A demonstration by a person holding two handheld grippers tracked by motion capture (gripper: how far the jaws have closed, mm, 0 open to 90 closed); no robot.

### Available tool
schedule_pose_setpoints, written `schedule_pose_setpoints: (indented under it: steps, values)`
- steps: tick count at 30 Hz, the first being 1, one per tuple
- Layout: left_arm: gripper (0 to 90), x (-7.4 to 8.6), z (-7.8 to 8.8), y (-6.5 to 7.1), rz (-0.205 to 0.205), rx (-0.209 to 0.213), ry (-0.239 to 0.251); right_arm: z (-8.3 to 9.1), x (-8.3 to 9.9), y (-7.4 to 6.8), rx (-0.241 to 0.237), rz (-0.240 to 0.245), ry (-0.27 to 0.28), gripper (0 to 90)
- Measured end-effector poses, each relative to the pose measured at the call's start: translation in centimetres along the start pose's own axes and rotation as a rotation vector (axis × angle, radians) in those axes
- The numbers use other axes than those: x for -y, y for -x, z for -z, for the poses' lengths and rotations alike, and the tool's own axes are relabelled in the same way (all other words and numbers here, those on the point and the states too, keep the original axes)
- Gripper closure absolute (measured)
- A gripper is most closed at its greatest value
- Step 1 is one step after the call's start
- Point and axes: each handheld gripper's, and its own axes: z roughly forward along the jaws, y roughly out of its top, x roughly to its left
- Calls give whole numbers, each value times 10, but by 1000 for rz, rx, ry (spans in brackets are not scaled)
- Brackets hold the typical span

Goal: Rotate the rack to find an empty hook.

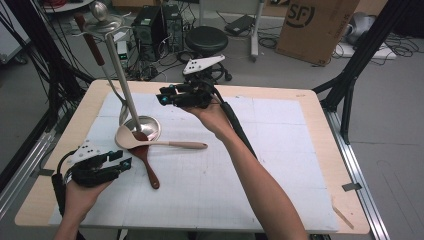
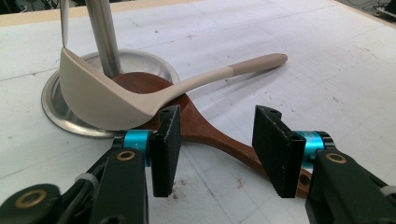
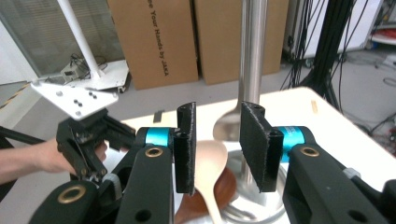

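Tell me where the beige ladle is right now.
In the high view, the beige ladle lies left of centre, bowl against the stand base, across the wooden spoon.

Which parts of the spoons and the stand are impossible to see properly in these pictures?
- Brown wooden spoon: its bowl is covered by the beige ladle in the high view.
- Same spoon's handle end, left gripper view: hidden behind the left gripper.
- Steel stand: top cut off by the upper edge, right gripper view.
- Beige ladle handle: runs below the bottom edge, right gripper view.
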Motion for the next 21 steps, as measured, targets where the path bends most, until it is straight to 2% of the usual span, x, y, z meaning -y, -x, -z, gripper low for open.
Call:
schedule_pose_setpoints:
  steps: [5, 7, 12, 17, 21]
  values:
    - [522, 0, 0, 0, -5, 1, -4, 0, 19, 5, 9, -25, -17, 639]
    - [521, 0, 0, 0, -7, 1, -4, -1, 25, 7, 6, -46, -41, 625]
    - [520, 0, -1, 1, -6, 1, -3, -1, 37, 8, 10, -40, -44, 628]
    - [520, -1, -1, 2, -11, 3, -6, -1, 48, 8, 17, -66, -59, 616]
    - [515, -1, 0, 2, -12, 1, -8, -2, 58, 9, 20, -62, -74, 610]
